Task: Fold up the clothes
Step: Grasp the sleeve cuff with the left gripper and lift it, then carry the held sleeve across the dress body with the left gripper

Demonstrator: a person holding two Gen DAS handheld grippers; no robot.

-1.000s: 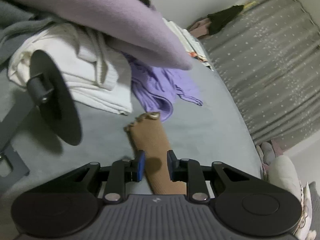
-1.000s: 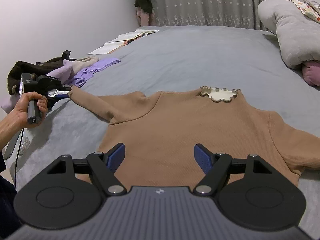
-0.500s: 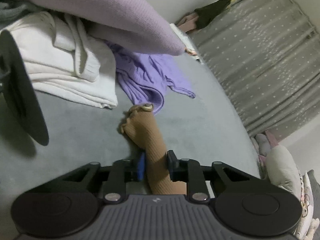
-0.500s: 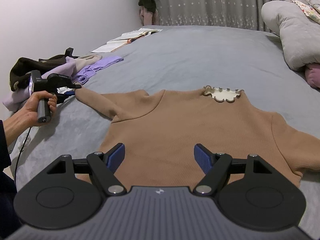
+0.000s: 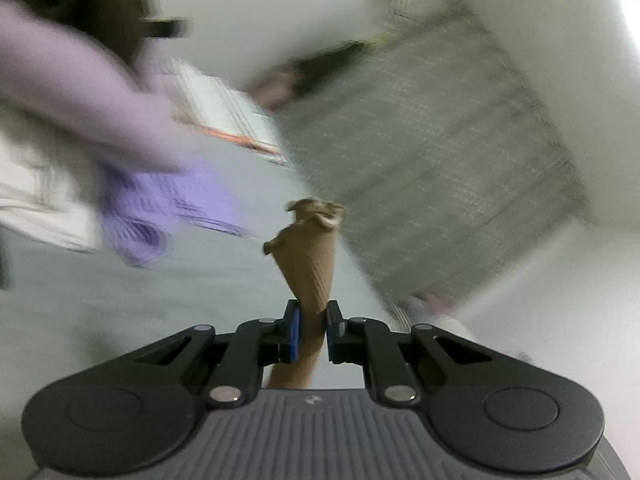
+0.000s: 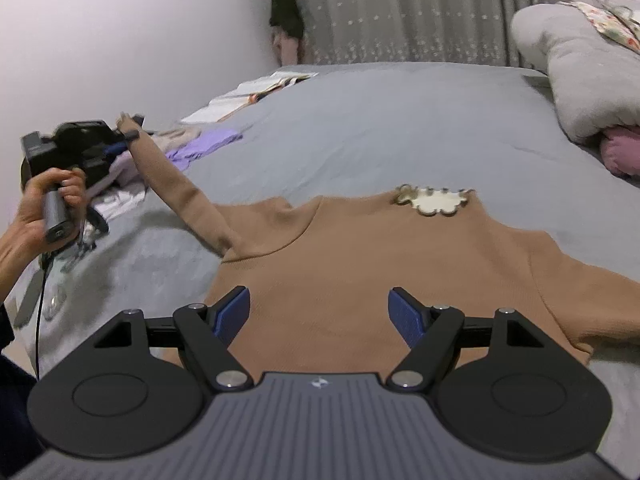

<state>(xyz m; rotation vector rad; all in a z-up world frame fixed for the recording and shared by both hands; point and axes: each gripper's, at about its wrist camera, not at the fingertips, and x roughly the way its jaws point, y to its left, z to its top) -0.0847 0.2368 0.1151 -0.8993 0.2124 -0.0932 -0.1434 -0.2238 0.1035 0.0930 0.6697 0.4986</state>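
One tan sweater (image 6: 360,264) lies spread flat on the grey bedspread (image 6: 400,120), its scalloped cream neckline (image 6: 434,200) facing the far side. Its hem is cut off behind the right gripper (image 6: 319,314), whose blue-padded jaws stand wide apart above the cloth and hold nothing. One sleeve (image 6: 176,184) is lifted clear of the bed and stretched up toward the left gripper (image 5: 311,332), which is clamped shut on it just below the cuff (image 5: 318,210); in the left wrist view the cuff sticks up past the pads, bunched and slightly flared. The other sleeve runs off the right edge of the right wrist view, so its end is hidden.

Most of the left wrist view is smeared by motion blur. Soft shapes only can be made out there: lilac cloth (image 5: 168,204), white cloth (image 5: 36,200), an open book (image 5: 224,116) and a grey dotted curtain (image 5: 440,152).

From the right wrist view, the person's hand (image 6: 44,208) grips the left gripper's handle, with a cable hanging below. One pile of clothes (image 6: 192,148) sits beside it, partly hidden by the sleeve. One grey pillow (image 6: 572,68) lies at far right, a pink item tucked beneath it. Small logos on both gripper bodies cannot be read.
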